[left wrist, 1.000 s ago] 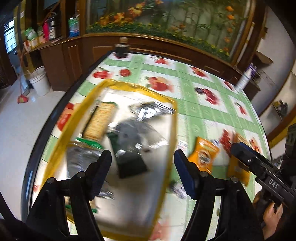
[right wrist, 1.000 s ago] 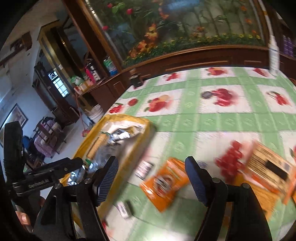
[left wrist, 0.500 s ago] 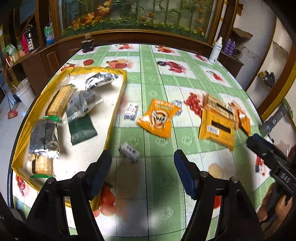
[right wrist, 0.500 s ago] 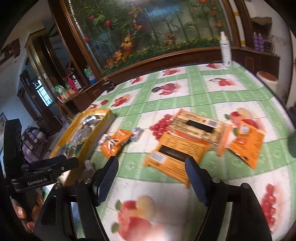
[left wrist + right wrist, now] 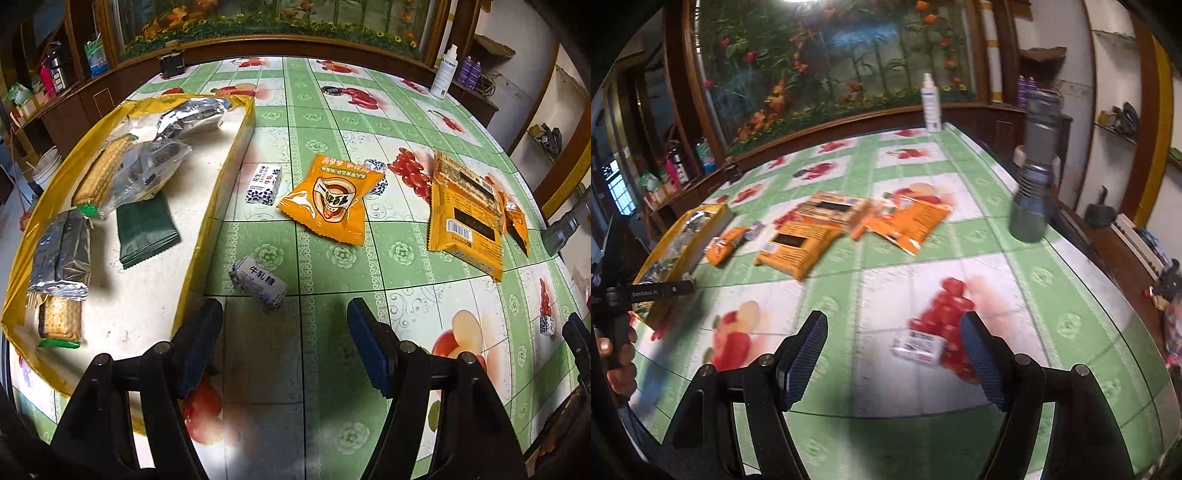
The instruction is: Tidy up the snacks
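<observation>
My left gripper [image 5: 284, 325] is open and empty, just short of a small white milk candy [image 5: 258, 282] on the tablecloth. A second white candy [image 5: 264, 184], an orange snack bag [image 5: 328, 199] and large orange packets [image 5: 465, 210] lie beyond. The yellow-rimmed tray [image 5: 207, 221] at left holds cracker packs, silver packs and a green pouch. My right gripper [image 5: 894, 354] is open and empty, with a small white candy [image 5: 918, 347] lying between its fingers near the right one. The orange packets [image 5: 798, 243] also show in the right wrist view, farther back.
A grey bottle-like object [image 5: 1034, 184] stands at the table's right edge. A white spray bottle [image 5: 931, 107] stands at the far edge. The round table has a green fruit-print cloth [image 5: 332, 369]. Dark wooden cabinets ring the table.
Both grippers have swung right and drawn back toward the table's near side. The left view now faces the loose candy instead of the tray; the right view now has a white candy between its fingers.
</observation>
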`<state>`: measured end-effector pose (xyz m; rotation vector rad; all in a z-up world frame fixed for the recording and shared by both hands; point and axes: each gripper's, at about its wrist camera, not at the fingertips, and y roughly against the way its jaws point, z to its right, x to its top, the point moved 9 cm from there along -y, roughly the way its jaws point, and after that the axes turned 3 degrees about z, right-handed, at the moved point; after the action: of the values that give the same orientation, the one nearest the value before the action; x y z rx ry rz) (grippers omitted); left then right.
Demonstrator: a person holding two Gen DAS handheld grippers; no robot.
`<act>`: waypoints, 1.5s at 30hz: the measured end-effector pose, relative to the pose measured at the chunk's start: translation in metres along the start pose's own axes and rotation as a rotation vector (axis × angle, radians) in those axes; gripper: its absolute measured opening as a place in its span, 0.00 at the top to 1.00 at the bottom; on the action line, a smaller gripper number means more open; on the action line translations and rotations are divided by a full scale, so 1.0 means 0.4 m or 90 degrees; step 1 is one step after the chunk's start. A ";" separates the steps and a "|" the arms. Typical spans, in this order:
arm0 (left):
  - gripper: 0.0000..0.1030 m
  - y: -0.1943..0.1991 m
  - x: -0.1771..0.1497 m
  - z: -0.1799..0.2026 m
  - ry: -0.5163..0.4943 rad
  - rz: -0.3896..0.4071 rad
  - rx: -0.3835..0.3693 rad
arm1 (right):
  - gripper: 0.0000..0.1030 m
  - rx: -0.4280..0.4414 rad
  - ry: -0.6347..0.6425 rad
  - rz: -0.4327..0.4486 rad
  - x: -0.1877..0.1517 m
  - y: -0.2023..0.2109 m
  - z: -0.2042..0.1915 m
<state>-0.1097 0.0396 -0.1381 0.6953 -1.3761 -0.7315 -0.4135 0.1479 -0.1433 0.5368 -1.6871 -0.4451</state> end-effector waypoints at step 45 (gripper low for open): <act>0.90 0.100 -0.035 0.018 -0.027 0.041 -0.093 | 0.66 0.158 0.093 -0.082 -0.009 -0.044 -0.265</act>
<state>-0.1156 0.0748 -0.1141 0.5202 -1.3624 -0.7909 -0.3068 0.1359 -0.1373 0.8434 -1.5814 -0.2810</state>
